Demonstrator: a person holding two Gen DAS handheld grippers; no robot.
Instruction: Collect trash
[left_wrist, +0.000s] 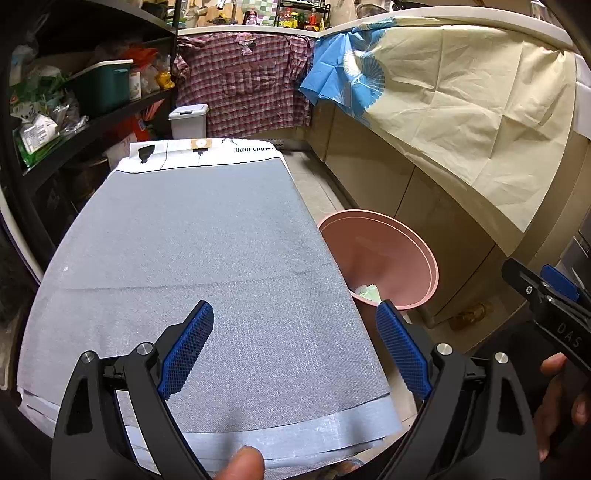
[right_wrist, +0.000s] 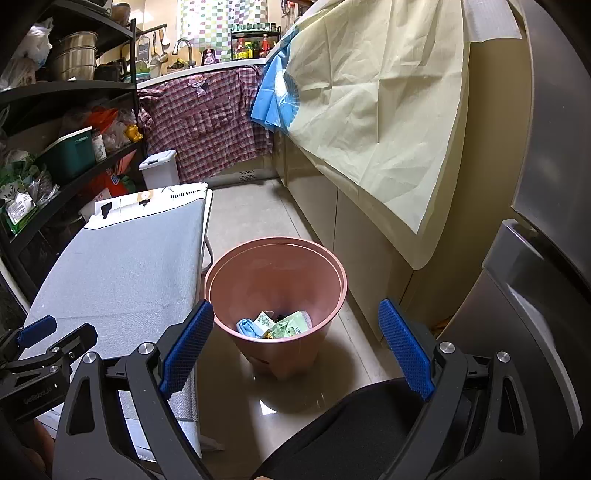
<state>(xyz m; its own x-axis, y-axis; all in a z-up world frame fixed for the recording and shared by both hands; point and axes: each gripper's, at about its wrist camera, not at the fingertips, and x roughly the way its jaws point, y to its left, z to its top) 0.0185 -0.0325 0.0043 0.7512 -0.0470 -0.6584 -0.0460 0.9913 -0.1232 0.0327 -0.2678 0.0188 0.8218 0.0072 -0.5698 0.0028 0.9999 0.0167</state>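
Right wrist: trash (right_wrist: 275, 325) in bin (right_wrist: 229, 269) between claw (right_wrist: 295, 347) fingers.

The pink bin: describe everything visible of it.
The pink bin is a round, tapered pail of smooth plastic with a double-lipped rim, no lid and no liner. It stands upright on the glossy floor tiles beside the grey-covered table, apart from the cabinet fronts. Crumpled trash lies at its bottom: blue, green and printed wrappers. Neither gripper touches it.
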